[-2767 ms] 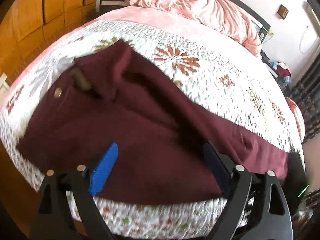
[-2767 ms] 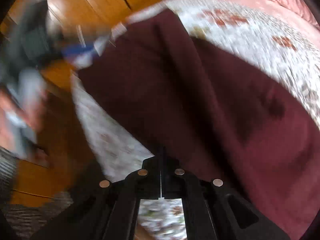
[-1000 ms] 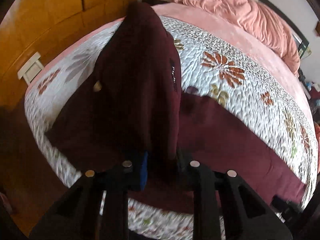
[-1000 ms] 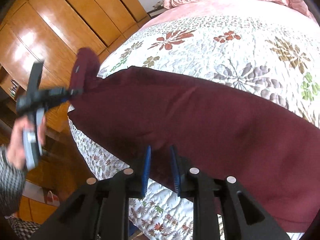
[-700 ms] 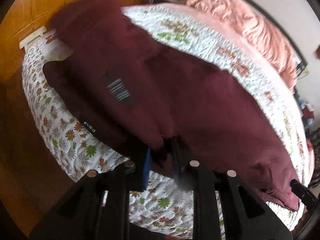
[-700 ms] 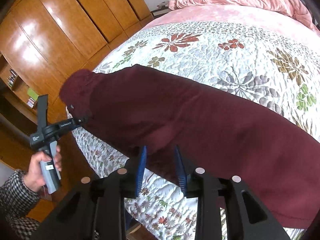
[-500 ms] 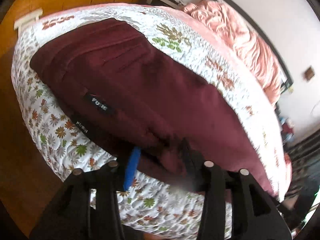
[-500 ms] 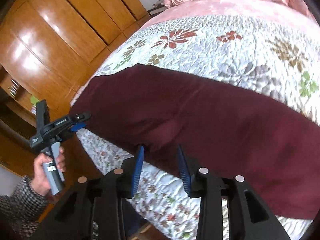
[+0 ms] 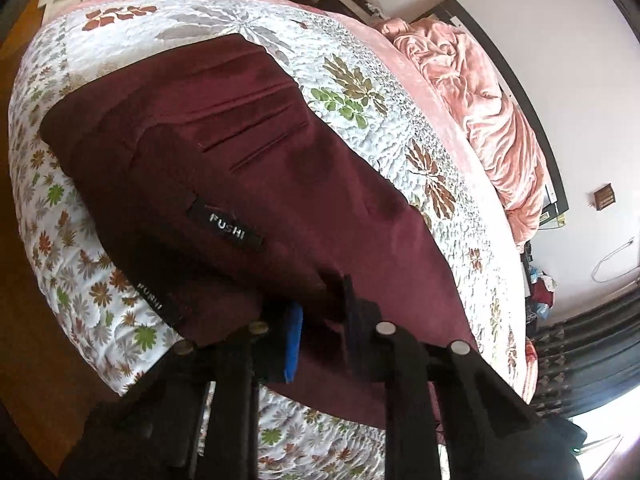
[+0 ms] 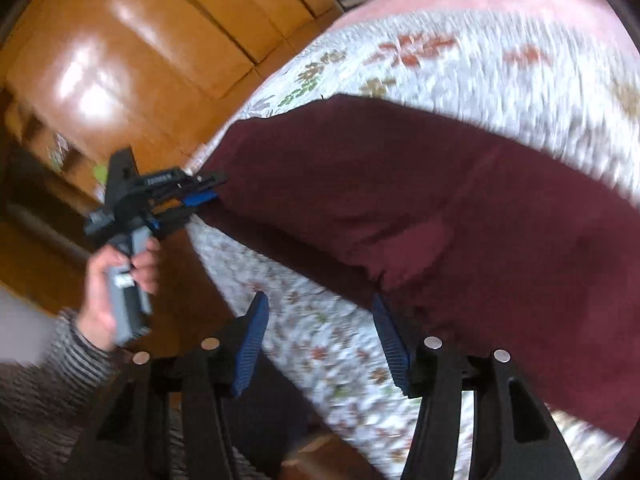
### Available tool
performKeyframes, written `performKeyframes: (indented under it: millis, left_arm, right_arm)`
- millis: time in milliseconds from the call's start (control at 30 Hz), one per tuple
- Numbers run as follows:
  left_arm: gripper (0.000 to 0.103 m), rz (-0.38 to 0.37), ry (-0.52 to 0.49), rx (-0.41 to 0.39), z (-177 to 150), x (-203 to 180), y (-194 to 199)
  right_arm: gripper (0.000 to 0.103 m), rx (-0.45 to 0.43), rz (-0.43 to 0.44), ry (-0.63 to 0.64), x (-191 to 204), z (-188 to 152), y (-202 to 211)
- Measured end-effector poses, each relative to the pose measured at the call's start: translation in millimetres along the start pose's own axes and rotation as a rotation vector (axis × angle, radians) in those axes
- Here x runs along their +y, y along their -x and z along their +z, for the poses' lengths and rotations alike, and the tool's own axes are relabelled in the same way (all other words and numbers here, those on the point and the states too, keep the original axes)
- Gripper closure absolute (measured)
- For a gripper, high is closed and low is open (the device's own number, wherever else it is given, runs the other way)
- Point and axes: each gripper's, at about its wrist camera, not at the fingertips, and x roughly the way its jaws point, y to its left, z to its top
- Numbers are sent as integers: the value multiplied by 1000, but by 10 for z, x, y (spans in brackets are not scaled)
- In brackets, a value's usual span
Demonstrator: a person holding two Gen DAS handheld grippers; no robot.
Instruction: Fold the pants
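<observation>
Maroon pants (image 9: 240,160) lie folded lengthwise on the floral quilt (image 9: 360,92), with a black "FUSHI" label (image 9: 226,229) on top. My left gripper (image 9: 320,320) is shut on the near edge of the waist end, and cloth bunches between its pads. In the right wrist view the pants (image 10: 400,200) stretch across the quilt (image 10: 312,320). There the left gripper (image 10: 200,196) sits at their far corner, held by a hand (image 10: 116,280). My right gripper (image 10: 320,340) is opening. Only quilt shows between its blue pads (image 10: 252,344), and the pants' edge lies just beyond the right one.
A rumpled pink blanket (image 9: 480,92) lies at the head of the bed. A glossy wooden wardrobe (image 10: 140,60) stands beside the bed. Wooden floor (image 9: 32,340) runs along the near edge, and dark curtains (image 9: 592,352) hang at the right.
The left gripper swung the lifted waist half over and down onto the other half, widened briefly, then closed on the edge. The right gripper let go of the leg edge, opened and drew back.
</observation>
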Motion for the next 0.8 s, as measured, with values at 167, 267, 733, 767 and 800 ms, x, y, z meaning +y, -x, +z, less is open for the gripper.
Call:
performKeyframes:
  millis: [167,267,733,767,800]
  left_arm:
    - [88,-32,39,47,-65,158,170]
    - [88,-54,22,40,-50,119,255]
    - [85,-79,-9,71,175,-75,218]
    - [84,-75,-2,78,178,-45,191]
    - [83,-71,8,85,180,-1,164]
  right_arm:
    - [46,-53,-197,133,167,-30,30]
    - [33,-59,-226,251,376,0,-13]
    - [41,34,-356,451,628,438,-905]
    - [67,41,-349,450,611,459,-938]
    - [80,60,-335,439,581,481,-977]
